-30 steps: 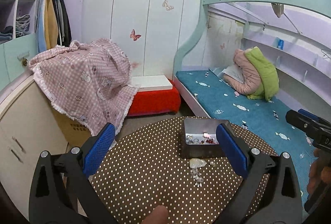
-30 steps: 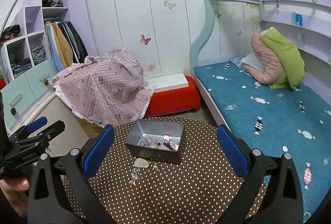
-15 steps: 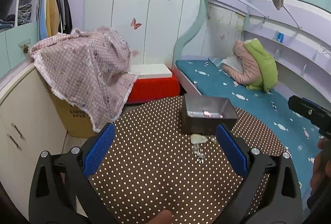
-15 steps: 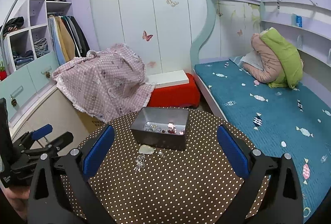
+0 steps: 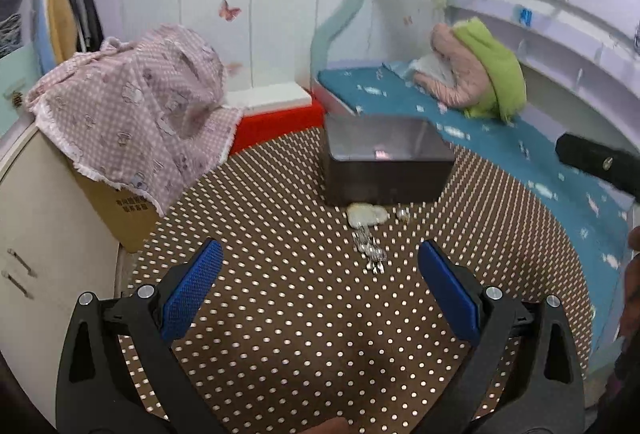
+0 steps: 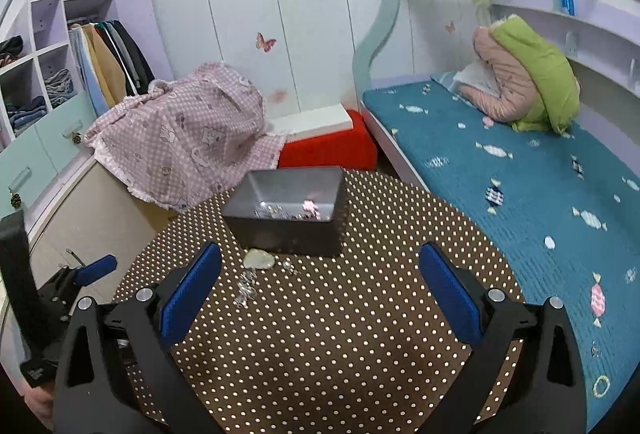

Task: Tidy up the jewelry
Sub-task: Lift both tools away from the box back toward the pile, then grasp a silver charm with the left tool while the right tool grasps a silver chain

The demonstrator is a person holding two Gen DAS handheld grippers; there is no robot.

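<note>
Both hand-held grippers hang over the near side of the round, brown polka-dot table (image 6: pixel 360 334), each with its blue-padded jaws spread wide and nothing between them: the left hand-held gripper (image 5: pixel 318 286) and the right hand-held gripper (image 6: pixel 320 286). Ahead of them, loose jewelry lies on the cloth: a pale shell-like piece (image 6: pixel 259 258) just before the tin, a silvery chain (image 6: pixel 246 288) trailing from it towards the grippers, and a small earring (image 6: pixel 289 266) beside it. The grey tin (image 6: pixel 288 211) stands at the table's far side with more jewelry (image 6: pixel 288 211) glinting in its bottom. Beyond the table are a pink checked cloth (image 6: pixel 188 141) on the left and the blue bed (image 6: pixel 500 173) on the right.
</note>
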